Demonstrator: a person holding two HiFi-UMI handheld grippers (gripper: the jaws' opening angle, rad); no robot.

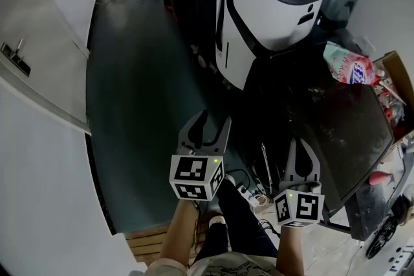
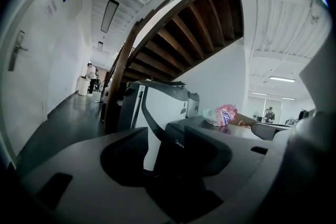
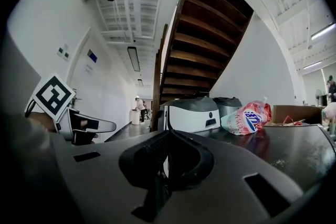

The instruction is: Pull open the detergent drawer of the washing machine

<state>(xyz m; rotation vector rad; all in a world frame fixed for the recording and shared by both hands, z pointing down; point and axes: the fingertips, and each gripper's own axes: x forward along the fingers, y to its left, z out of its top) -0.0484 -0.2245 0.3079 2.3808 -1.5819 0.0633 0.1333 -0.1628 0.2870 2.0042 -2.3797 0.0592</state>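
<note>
A dark front-loading machine (image 1: 323, 126) stands to my right; its dark front with a small logo (image 2: 178, 147) fills the gap between the left jaws. I cannot pick out its detergent drawer. A white machine with a dark lid (image 1: 265, 16) stands behind it. My left gripper (image 1: 215, 118) hovers over the floor short of the dark machine, jaws spread and empty (image 2: 165, 152). My right gripper (image 1: 301, 145) is beside it, near the machine's front edge. Its jaws meet at the tips with nothing between them (image 3: 168, 134).
A pink detergent bag (image 1: 349, 66) and a cardboard box (image 1: 394, 74) lie on the dark top. Cables and a power strip (image 1: 249, 194) lie on the floor below. A white wall with a door handle (image 1: 14, 56) runs along the left. A wooden staircase (image 2: 184, 34) rises overhead.
</note>
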